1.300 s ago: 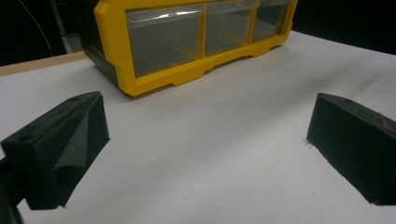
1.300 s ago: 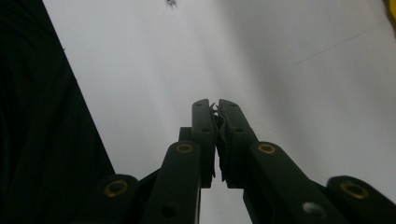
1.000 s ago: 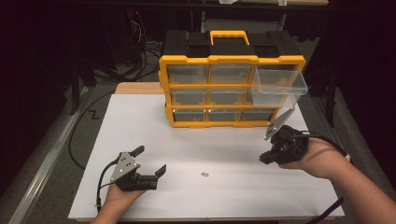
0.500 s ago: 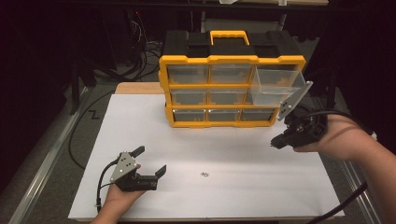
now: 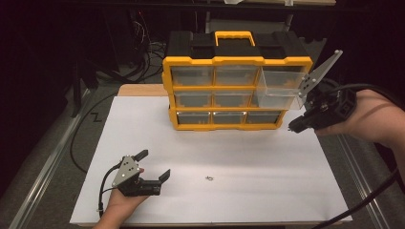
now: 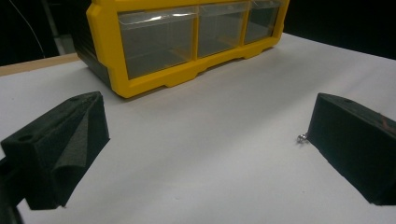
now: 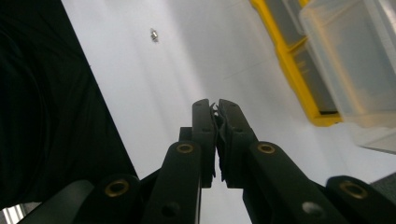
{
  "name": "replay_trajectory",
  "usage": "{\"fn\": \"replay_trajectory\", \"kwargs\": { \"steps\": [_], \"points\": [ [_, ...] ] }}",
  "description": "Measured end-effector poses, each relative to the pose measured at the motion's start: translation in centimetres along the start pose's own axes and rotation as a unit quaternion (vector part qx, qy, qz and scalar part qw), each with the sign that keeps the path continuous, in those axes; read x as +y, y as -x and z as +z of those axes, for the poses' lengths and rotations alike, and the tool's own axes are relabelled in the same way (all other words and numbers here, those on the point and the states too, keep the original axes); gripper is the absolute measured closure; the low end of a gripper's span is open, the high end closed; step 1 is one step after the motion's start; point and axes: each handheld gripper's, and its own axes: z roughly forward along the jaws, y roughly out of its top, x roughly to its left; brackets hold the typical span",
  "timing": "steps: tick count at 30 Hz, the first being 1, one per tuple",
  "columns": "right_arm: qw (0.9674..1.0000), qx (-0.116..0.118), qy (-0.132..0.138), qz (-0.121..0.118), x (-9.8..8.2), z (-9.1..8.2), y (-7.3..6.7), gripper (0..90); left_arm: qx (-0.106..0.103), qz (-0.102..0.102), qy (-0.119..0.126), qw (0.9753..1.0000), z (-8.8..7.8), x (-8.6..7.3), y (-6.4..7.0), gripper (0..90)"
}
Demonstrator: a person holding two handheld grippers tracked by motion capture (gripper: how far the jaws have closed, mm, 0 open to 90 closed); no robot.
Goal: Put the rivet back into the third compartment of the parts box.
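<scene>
Right gripper [image 5: 292,128], black with a grey three-cornered plate on top, hangs in the air at about three o'clock on the table, its jaws pressed together; from the right gripper view I cannot tell whether anything is caught between them. It sits just beside the pulled-out clear plastic drawer [image 5: 282,86], which juts from the top right of the yellow-and-black plastic organiser cabinet [image 5: 236,88]. That cabinet stands at twelve o'clock on the white table top [image 5: 248,167] (its other clear drawers all sit flush in their frames).

Left gripper [image 5: 155,164] rests low at about seven o'clock, held in a hand [image 5: 117,207] that comes in from the near edge, with its black foam-padded jaws spread wide and nothing between them.

Smallest of all, a tiny silver metal screw [image 5: 209,178] lies on the white surface near six o'clock, to the right of the left gripper and well apart from the right one. Seen along the left gripper's jaws, the screw [image 6: 302,137] lies just beside the right-hand jaw.
</scene>
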Motion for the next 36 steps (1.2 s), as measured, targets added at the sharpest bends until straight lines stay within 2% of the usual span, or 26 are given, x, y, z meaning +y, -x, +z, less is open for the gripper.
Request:
{"fn": "replay_trajectory", "kwargs": {
  "steps": [6,8,17,28,32,34,36],
  "points": [
    [0.9998,-0.015,-0.013,0.005,1.2,-1.9,1.1,87.6,-0.004,-0.002,0.001,1.0,0.1,0.0,0.0,0.3],
    [0.9997,-0.021,-0.009,0.009,1.9,-2.7,1.7,87.6,-0.005,-0.003,0.003,1.0,0.1,0.0,0.1,0.3],
    [0.9994,-0.033,-0.01,0.004,4.3,-3.8,2.8,87.6,-0.006,0.0,0.003,1.0,0.0,0.0,0.1,0.3],
    [0.9989,-0.046,0.0,0.006,7.1,-3.6,4.6,87.5,-0.01,0.001,0.004,0.9999,-0.2,0.0,0.1,0.3],
    [0.9976,-0.066,-0.009,0.017,7.6,-3.4,5.9,87.5,-0.011,0.001,0.005,0.9999,-0.2,0.0,0.1,0.3],
    [0.9975,-0.068,-0.01,0.019,7.7,-3.2,6.1,87.5,-0.012,0.001,0.005,0.9999,-0.2,0.0,0.1,0.3],
    [0.9964,-0.079,-0.02,0.02,7.7,-2.5,6.8,87.4,-0.012,0.001,0.005,0.9999,-0.2,0.0,0.1,0.3]
  ]
}}
